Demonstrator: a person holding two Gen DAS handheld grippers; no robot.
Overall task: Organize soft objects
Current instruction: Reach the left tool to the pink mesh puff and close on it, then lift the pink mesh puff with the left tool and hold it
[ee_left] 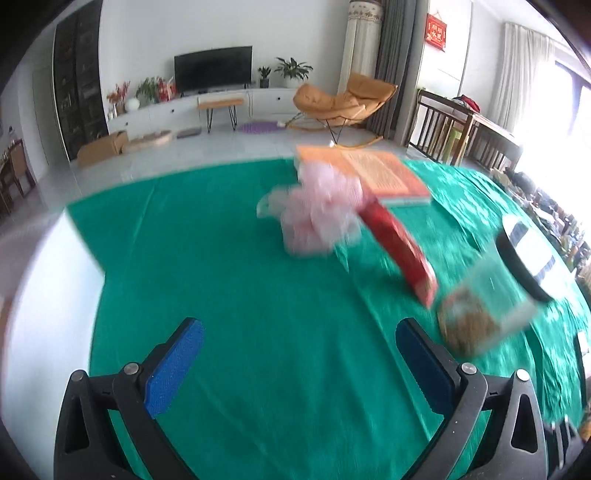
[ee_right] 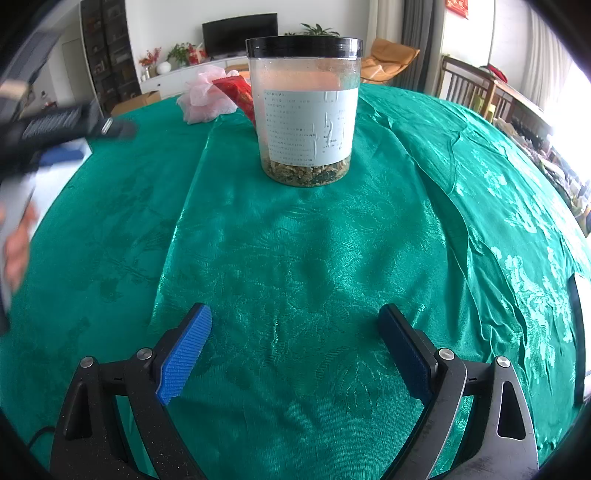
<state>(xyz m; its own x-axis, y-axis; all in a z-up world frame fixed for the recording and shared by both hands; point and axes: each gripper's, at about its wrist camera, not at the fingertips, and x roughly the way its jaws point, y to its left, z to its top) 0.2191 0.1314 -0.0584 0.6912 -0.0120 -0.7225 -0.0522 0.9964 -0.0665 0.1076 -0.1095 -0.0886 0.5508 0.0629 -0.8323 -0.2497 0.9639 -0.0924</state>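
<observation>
Green patterned cloth (ee_right: 295, 258) fills the lower part of both views, wrinkled toward the right side. In the right wrist view, at the far left edge, you can see your blurred hand (ee_right: 16, 243) and the left gripper (ee_right: 66, 122) above it. At upper centre, the pink mesh puff (ee_right: 205, 96) lies on the cloth, touching a red packet (ee_right: 238, 92). Right of them stands a clear jar (ee_right: 304, 110) with black lid, upright. Behind is a living room with a television (ee_right: 240, 31) and an orange chair (ee_right: 388, 59). Your right gripper (ee_right: 295, 350) is spread wide and holds nothing. In the left wrist view, which is blurred, the left gripper (ee_left: 299, 365) also stands wide and empty, and the puff (ee_left: 317, 214) lies beside an orange book (ee_left: 373, 170).
</observation>
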